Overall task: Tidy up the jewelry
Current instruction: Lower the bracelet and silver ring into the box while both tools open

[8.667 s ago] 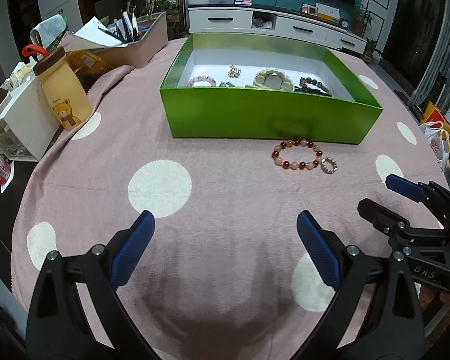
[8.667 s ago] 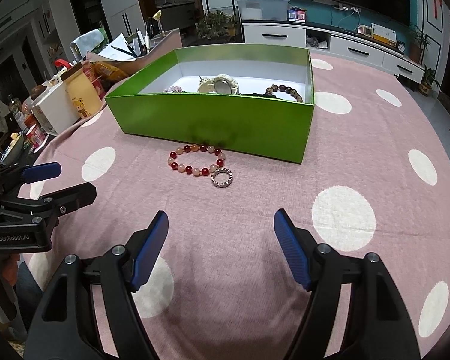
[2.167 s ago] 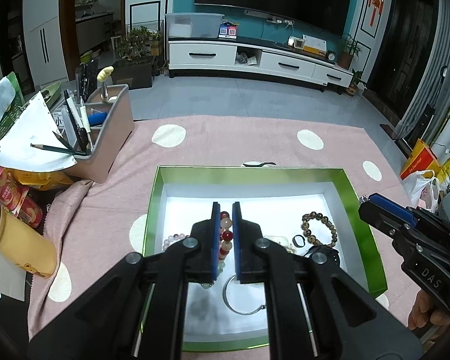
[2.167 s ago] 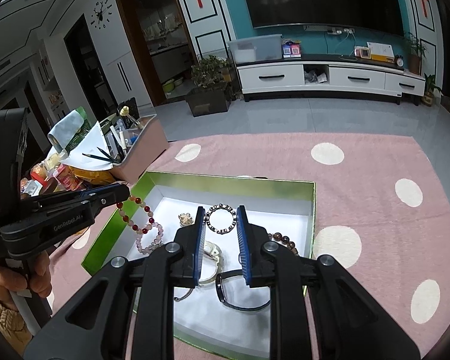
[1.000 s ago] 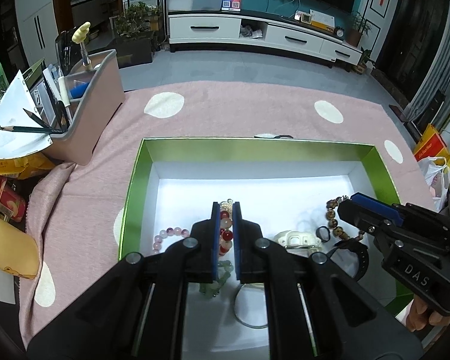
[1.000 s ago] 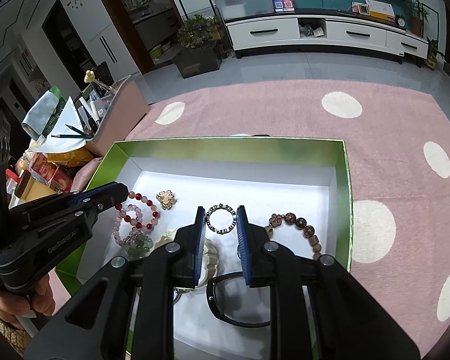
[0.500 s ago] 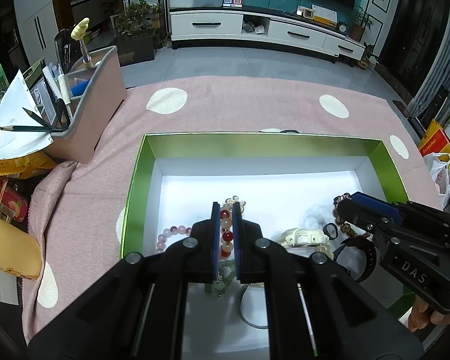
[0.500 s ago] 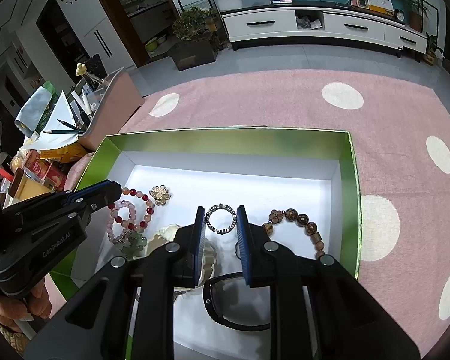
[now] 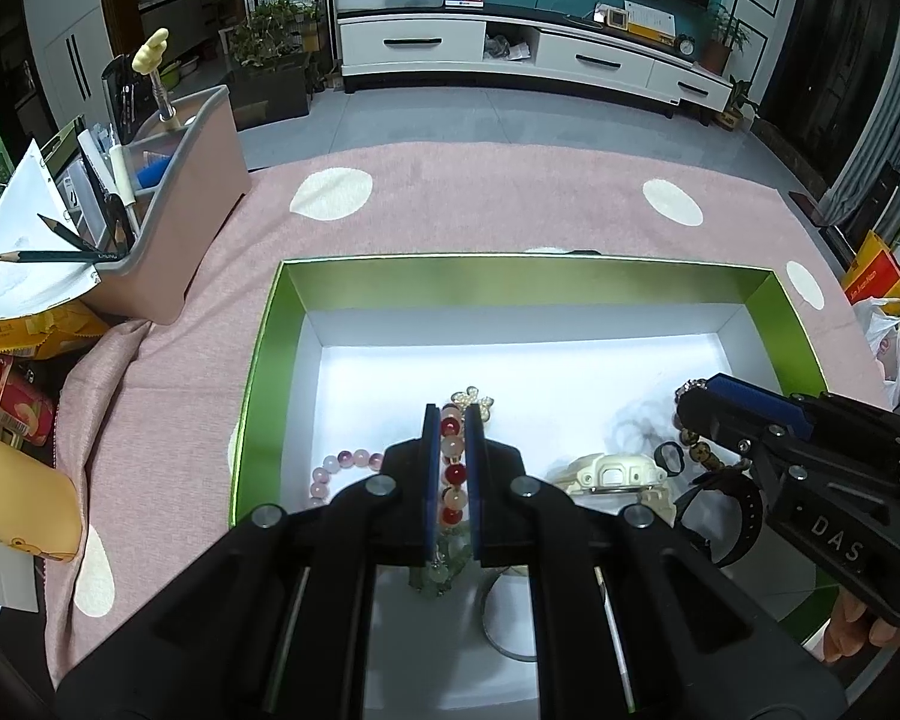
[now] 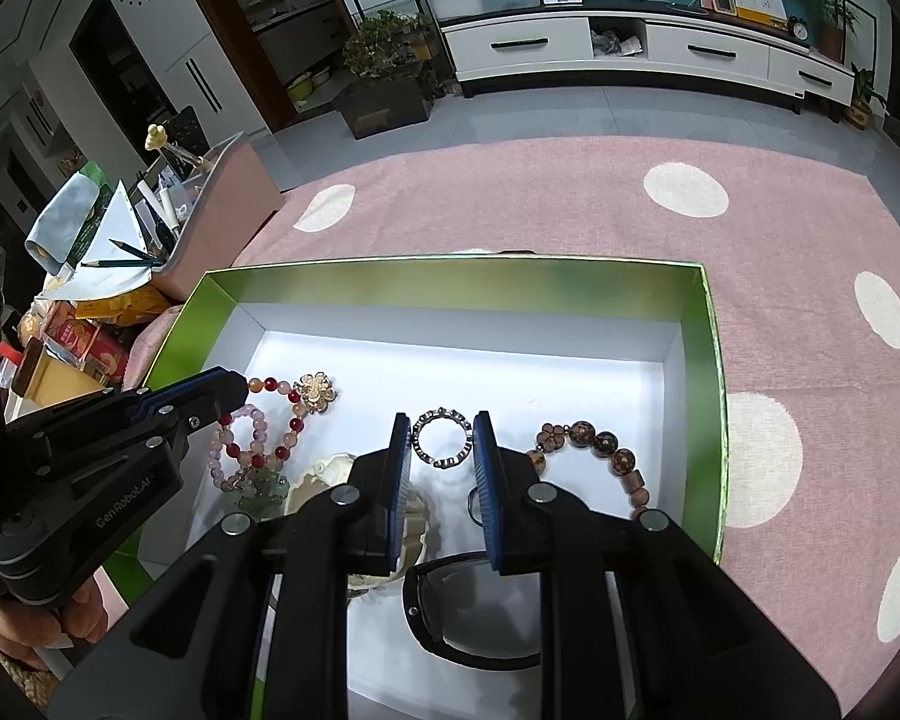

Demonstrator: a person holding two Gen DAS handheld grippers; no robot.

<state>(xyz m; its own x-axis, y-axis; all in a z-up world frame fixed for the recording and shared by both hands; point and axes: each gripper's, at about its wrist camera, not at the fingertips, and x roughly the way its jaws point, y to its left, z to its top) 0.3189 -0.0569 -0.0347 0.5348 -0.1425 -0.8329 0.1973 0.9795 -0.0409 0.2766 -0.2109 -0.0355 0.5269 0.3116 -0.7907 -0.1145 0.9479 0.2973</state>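
My left wrist camera looks steeply down, close over the box (image 9: 534, 282); my right does likewise from the other side. Both share its white floor and far wall

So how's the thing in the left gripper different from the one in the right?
The left gripper pinches a red and peach bead bracelet, hanging loose; the right gripper pinches a smaller, rigid silver ring by its outer edges. Both hang over the green box.
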